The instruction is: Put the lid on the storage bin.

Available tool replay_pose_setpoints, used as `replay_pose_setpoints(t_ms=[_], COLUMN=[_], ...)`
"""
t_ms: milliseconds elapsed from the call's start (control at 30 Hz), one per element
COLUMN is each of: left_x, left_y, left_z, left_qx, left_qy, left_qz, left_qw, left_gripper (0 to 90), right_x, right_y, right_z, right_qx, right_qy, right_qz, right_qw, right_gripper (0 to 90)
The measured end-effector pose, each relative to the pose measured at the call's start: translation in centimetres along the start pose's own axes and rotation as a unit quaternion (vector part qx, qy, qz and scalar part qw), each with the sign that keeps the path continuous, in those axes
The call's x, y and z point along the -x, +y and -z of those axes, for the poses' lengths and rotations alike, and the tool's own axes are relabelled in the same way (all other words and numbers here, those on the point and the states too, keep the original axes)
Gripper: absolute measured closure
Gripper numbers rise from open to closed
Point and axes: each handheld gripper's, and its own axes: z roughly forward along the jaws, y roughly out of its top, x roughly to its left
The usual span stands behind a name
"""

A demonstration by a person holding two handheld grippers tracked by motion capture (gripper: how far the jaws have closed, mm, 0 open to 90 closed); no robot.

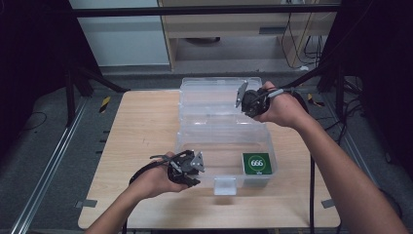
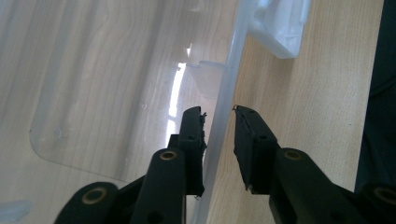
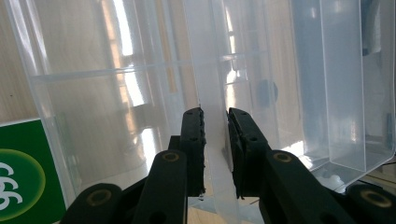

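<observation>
A clear plastic box (image 1: 195,141) lies open on the wooden table, its lid (image 1: 214,90) tipped back at the far side. A green pack marked 666 (image 1: 257,164) rests in the box's front right corner and shows through the plastic (image 3: 23,177). My left gripper (image 1: 195,168) is at the box's front left rim. Its jaws straddle the front wall (image 2: 219,121), and a thin gap shows at the right-hand jaw. My right gripper (image 1: 242,97) is at the lid's right side, its pads pressed on a clear lid wall (image 3: 212,70).
The box's white latch (image 1: 225,185) juts over the table's front part and appears again (image 2: 280,23) beyond my left jaws. Bare wood lies left of the box (image 1: 141,126). Black frame bars and cables stand around the table.
</observation>
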Motion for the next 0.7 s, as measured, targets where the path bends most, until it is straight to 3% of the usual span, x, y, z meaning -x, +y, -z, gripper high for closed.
replay_pose_setpoints(t_ms=[100,700], left_x=[-0.19,-0.13], left_y=[-0.11,0.03], left_z=[0.02,-0.1], left_qx=[0.001,-0.003], left_qy=[0.002,0.006], left_qz=[0.002,0.005], left_qw=[1.0,1.0], left_gripper=[78.2,79.4], right_x=[-0.06,-0.18], right_y=[-0.02,0.02], right_z=[0.04,0.09], right_qx=[0.002,0.009], right_qy=[-0.001,-0.003], right_qz=[0.005,0.017], right_qw=[1.0,0.9998], right_gripper=[77.5,80.4])
